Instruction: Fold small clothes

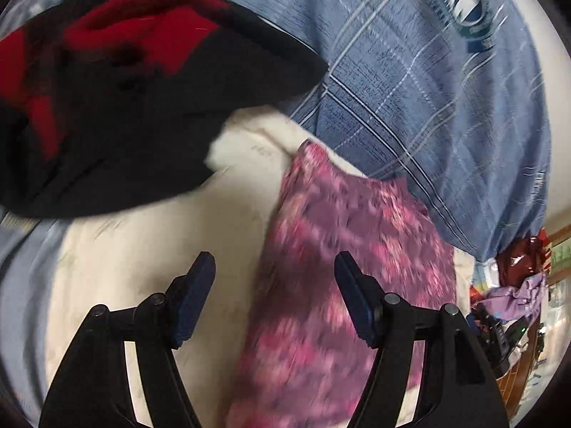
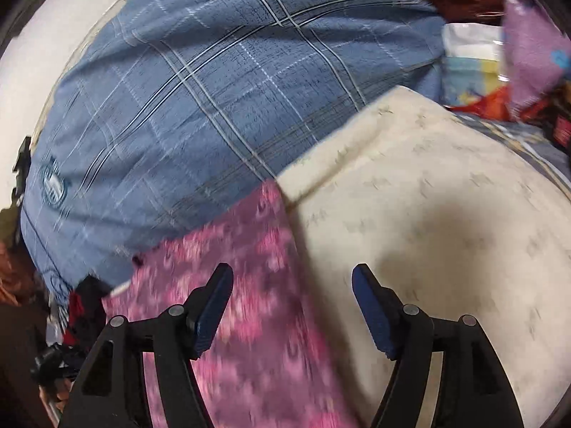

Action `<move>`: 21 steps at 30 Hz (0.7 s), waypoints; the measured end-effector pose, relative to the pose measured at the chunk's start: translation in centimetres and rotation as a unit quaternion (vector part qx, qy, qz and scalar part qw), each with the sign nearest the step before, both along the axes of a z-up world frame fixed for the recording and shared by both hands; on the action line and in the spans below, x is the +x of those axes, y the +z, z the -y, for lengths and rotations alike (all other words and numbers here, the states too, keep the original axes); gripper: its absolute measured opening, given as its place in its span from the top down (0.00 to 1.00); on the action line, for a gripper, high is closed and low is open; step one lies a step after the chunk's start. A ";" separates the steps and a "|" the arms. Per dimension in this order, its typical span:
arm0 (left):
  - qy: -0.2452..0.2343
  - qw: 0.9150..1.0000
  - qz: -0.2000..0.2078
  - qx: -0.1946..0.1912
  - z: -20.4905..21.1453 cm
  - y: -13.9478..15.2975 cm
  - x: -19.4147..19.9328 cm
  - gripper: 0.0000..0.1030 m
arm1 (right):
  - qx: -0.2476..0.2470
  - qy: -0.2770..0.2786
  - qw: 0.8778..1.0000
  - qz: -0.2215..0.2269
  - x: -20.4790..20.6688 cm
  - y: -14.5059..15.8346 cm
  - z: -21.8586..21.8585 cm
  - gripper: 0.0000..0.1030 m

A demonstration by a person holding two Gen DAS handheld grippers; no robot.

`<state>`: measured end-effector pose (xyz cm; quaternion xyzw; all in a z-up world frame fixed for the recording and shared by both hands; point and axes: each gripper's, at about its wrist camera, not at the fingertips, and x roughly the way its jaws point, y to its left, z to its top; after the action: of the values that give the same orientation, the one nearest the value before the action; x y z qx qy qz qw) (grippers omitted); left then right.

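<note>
Both our grippers hang with fingers released above a pink floral cloth on a cream sheet.

Nearest us, the left gripper (image 1: 274, 267) has its fingers (image 1: 194, 296) spread wide with nothing between them, one over the cream sheet (image 1: 142, 242), the other over the pink floral cloth (image 1: 342, 242). Our right gripper (image 2: 292, 280) is likewise spread and empty, its fingers (image 2: 214, 306) straddling the cloth's edge (image 2: 249, 285) and the sheet (image 2: 428, 214). We cannot tell whether any finger touches the fabric. The cloth lies flat in a long strip, its far end against a blue plaid pillow (image 1: 428, 89). Farther left sits a black and red garment (image 1: 125, 89). At the far right we see a blurred heap of purple fabric (image 2: 531, 46); no containers are clear to us.
</note>
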<state>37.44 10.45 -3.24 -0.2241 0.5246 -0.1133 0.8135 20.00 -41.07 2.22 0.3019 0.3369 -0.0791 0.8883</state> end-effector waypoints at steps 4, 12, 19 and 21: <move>-0.005 1.000 -0.019 0.010 2.0 -2.0 3.7 0.33 | 0.007 0.026 0.999 -0.019 5.4 -1.1 0.2 0.30; -0.017 0.999 0.021 0.027 4.5 -1.5 6.2 0.97 | -0.069 0.136 0.987 -0.057 12.5 -1.8 -3.7 0.96; 0.020 0.995 -0.004 0.097 4.5 -3.2 8.4 0.97 | -0.071 0.098 0.988 -0.099 12.0 -4.1 -1.5 0.95; 0.024 0.998 0.005 0.060 3.5 -1.8 7.7 0.96 | -0.090 0.091 0.988 -0.083 10.8 -3.5 -2.1 0.88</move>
<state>45.14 6.92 -5.00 -0.1863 0.5206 -0.0632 0.8308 30.78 -38.94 -1.29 0.1816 0.4271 -0.0529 0.8842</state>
